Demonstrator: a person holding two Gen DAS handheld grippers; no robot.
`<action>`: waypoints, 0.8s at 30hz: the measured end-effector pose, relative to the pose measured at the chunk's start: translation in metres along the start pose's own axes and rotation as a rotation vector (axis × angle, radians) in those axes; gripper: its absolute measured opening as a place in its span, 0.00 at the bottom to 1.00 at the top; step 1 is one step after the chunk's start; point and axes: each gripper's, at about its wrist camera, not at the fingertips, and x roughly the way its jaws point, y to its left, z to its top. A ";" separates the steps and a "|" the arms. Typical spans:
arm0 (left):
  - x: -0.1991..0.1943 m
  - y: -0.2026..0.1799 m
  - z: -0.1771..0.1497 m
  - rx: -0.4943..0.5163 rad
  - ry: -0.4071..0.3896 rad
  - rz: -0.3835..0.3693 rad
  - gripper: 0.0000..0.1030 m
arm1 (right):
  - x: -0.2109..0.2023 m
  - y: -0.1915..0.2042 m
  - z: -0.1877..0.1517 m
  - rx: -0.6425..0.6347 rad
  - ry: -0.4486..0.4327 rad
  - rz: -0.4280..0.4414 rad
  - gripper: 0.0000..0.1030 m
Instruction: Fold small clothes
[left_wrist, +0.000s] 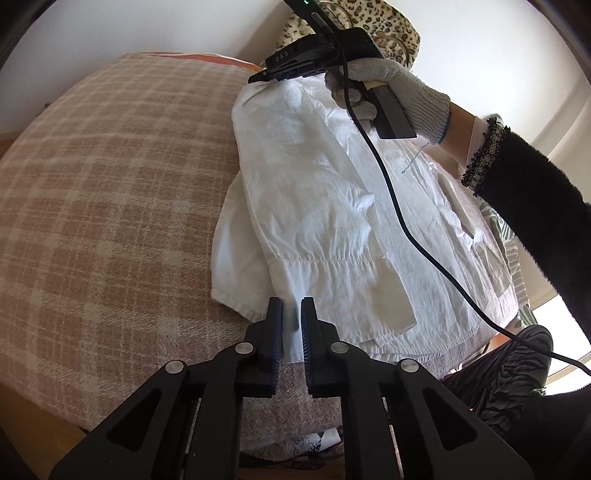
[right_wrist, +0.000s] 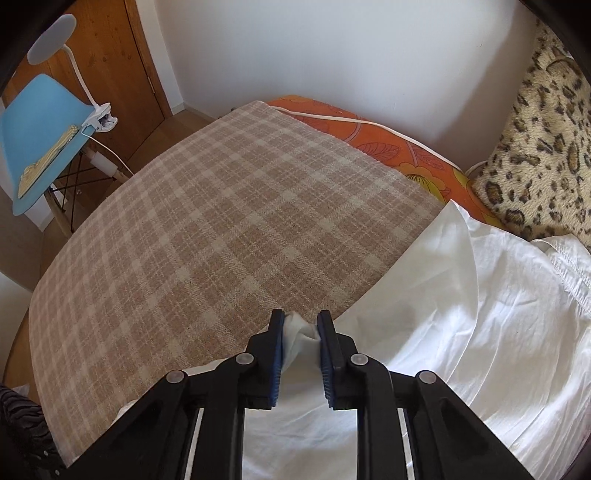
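A white shirt lies on a checked beige blanket, with one side and a sleeve folded over its middle. My left gripper is shut on the shirt's near hem, with white cloth between its pads. My right gripper is shut on a bunched edge of the white shirt at its far end. In the left wrist view the right gripper shows at the top, held by a gloved hand, with its black cable trailing across the shirt.
A leopard-print cushion stands at the far right against the wall. An orange floral sheet shows at the blanket's far edge. A blue chair with a clip lamp stands on the floor to the left.
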 end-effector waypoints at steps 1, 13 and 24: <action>-0.001 -0.001 0.000 0.004 -0.004 0.010 0.28 | 0.000 0.002 0.000 -0.009 -0.004 -0.017 0.09; -0.011 -0.007 0.002 0.096 -0.049 0.119 0.01 | -0.002 -0.001 0.011 0.050 -0.035 -0.068 0.04; -0.032 -0.015 0.009 0.130 -0.112 0.211 0.12 | -0.026 -0.023 0.007 0.162 -0.119 -0.003 0.25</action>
